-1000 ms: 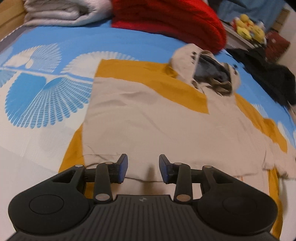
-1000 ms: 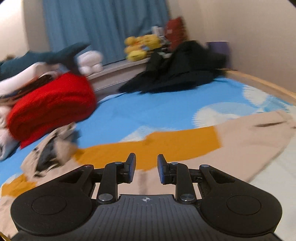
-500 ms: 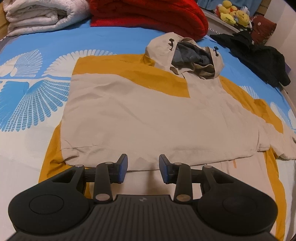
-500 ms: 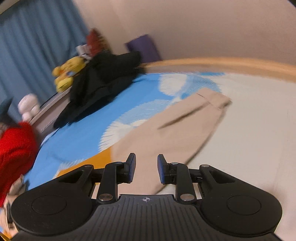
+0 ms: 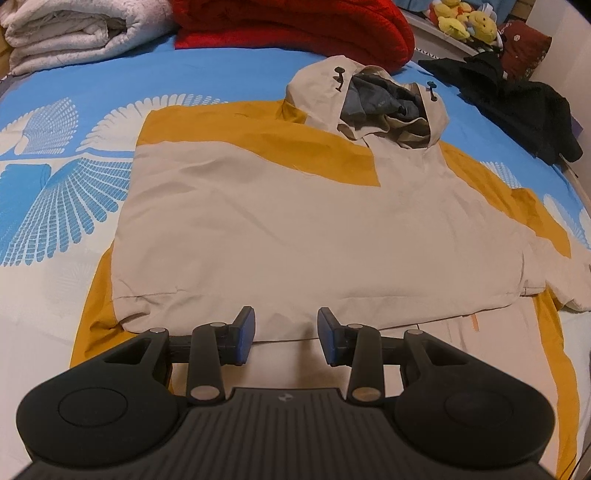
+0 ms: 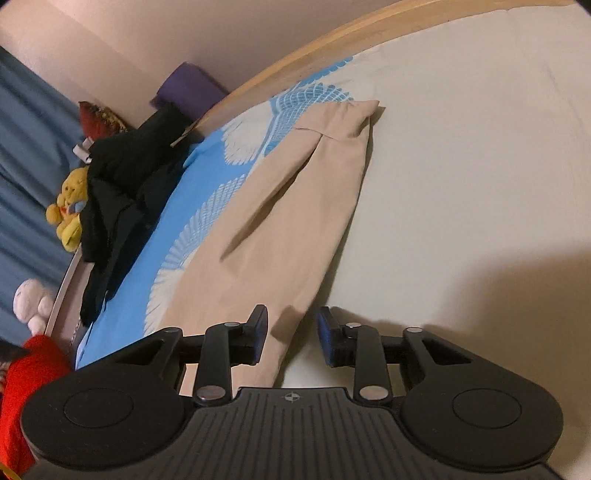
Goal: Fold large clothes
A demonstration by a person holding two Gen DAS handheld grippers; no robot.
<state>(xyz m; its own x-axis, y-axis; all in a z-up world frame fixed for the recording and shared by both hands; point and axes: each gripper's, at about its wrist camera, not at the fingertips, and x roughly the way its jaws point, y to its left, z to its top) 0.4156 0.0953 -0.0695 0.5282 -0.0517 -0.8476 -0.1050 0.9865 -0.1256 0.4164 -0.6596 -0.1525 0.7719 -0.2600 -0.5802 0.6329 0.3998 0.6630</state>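
A beige and mustard hooded jacket (image 5: 295, 221) lies flat on the bed, its left side folded over the body, hood (image 5: 373, 99) at the far end. My left gripper (image 5: 286, 332) is open and empty, hovering above the jacket's near hem. In the right wrist view the jacket's beige right sleeve (image 6: 295, 206) stretches out across the sheet, cuff (image 6: 351, 114) at the far end. My right gripper (image 6: 291, 330) is open and empty above the sleeve's near part; the sleeve's edge shows between its jaws.
A red blanket (image 5: 295, 26) and a white folded duvet (image 5: 74, 33) lie beyond the hood. A black garment (image 5: 517, 107) lies at the right, also in the right wrist view (image 6: 129, 192). Plush toys (image 6: 70, 210) and the wooden bed frame (image 6: 332, 48) border the bed.
My left gripper has pulled back and up, so more of the jacket shows. My right gripper has swung right from the jacket's shoulder to the outstretched sleeve. Both stay open.
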